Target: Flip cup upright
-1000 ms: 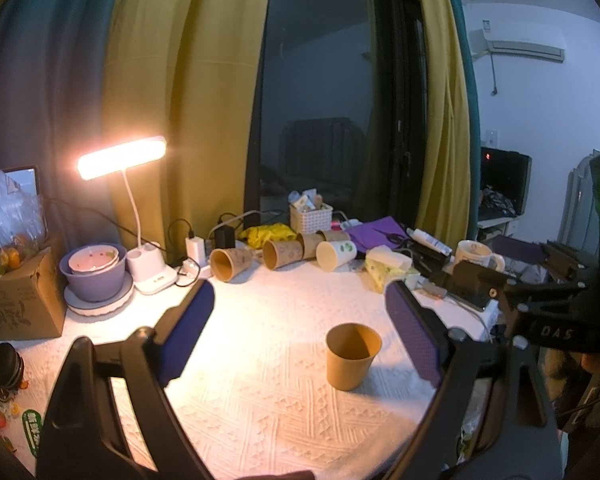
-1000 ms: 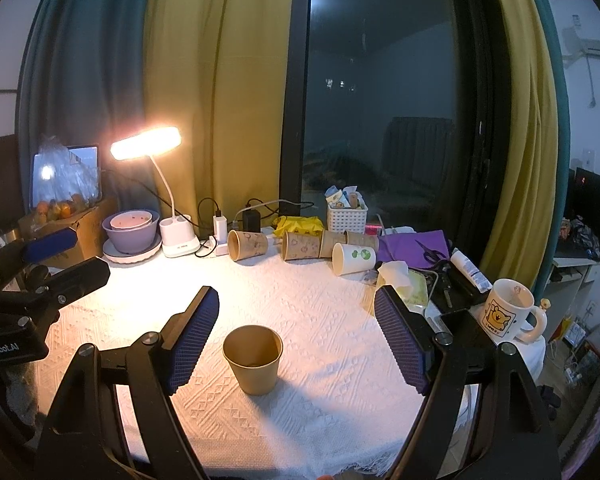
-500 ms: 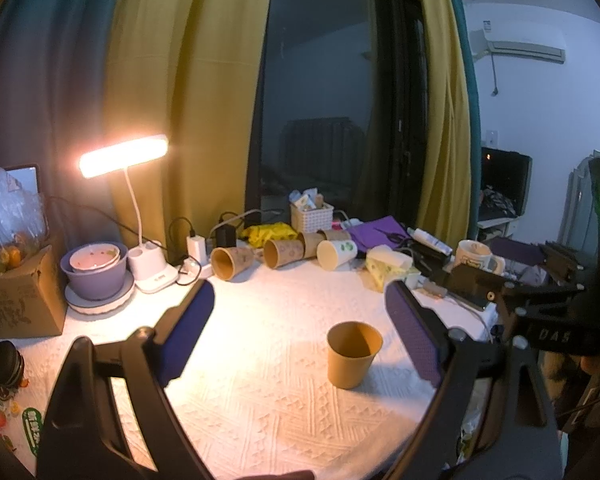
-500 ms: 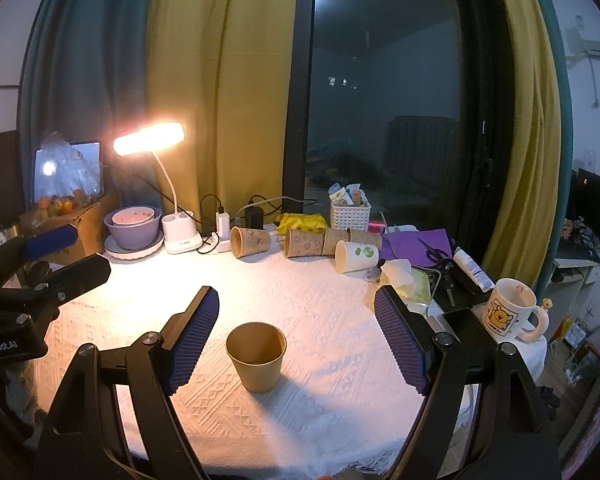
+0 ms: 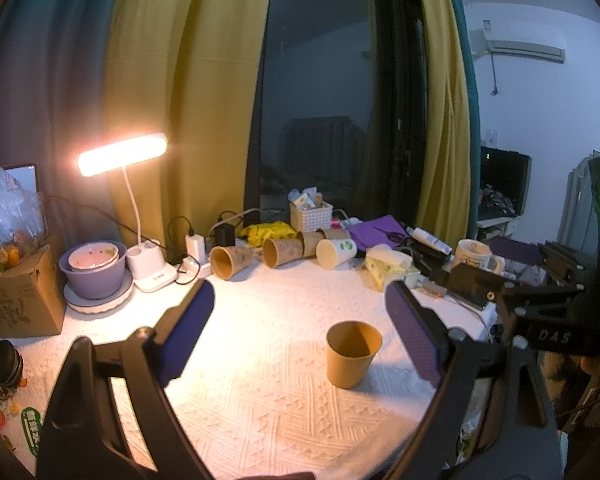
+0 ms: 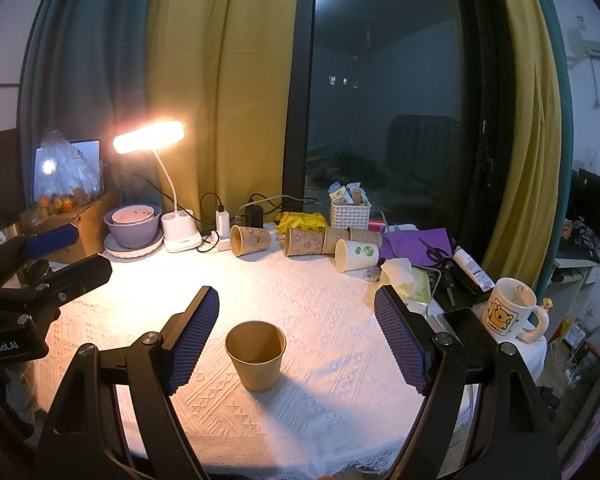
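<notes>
Cup upright, plain tan paper

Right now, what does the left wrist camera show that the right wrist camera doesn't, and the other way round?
Only the left wrist view shows the whole white wall-mounted air conditioner, the round black case at the table's near edge, and the right gripper seen from the side.

Only the right wrist view shows the black-handled scissors on the purple cloth, and the left gripper from the side.

Both show the upright brown paper cup standing free on the white textured tablecloth, the lit white desk lamp and the tipped paper cups behind.
</notes>
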### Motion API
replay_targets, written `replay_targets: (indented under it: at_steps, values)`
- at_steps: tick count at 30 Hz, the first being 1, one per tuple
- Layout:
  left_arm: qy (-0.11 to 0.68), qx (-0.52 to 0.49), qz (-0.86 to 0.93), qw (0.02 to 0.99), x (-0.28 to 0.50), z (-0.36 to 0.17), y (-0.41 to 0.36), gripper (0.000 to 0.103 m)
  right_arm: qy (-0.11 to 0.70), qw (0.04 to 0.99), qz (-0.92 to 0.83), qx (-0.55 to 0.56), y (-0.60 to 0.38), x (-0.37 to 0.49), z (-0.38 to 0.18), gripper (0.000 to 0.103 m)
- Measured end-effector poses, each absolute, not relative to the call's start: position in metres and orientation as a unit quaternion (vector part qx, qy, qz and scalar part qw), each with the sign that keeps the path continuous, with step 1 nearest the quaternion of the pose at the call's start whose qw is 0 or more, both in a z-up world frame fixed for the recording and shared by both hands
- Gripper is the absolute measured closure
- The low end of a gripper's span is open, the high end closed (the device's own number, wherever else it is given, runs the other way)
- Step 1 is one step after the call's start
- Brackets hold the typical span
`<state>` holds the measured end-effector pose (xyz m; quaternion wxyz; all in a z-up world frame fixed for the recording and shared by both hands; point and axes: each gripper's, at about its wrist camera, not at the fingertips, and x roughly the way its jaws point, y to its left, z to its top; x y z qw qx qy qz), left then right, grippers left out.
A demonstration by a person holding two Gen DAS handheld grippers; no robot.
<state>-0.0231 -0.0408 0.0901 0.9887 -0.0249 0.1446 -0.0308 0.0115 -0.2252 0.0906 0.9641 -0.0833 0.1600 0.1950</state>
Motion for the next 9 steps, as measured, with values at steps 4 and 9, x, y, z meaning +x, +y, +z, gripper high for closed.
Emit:
replay_targets:
  at_steps: [4,9]
  values:
    - [0.145,-0.025,-0.032,0.989,-0.0240,0.0888,-0.0419,0.015,0.160,0.964,0.195,-0.083,-0.2253,0.0111,0.0902,0.020]
    - [0.136,-0.024,-0.040,0.990,-0.0260,0.0866,-0.0425,0.015,0.160,0.964,0.196,-0.082,-0.2250,0.0121,0.0905,0.020]
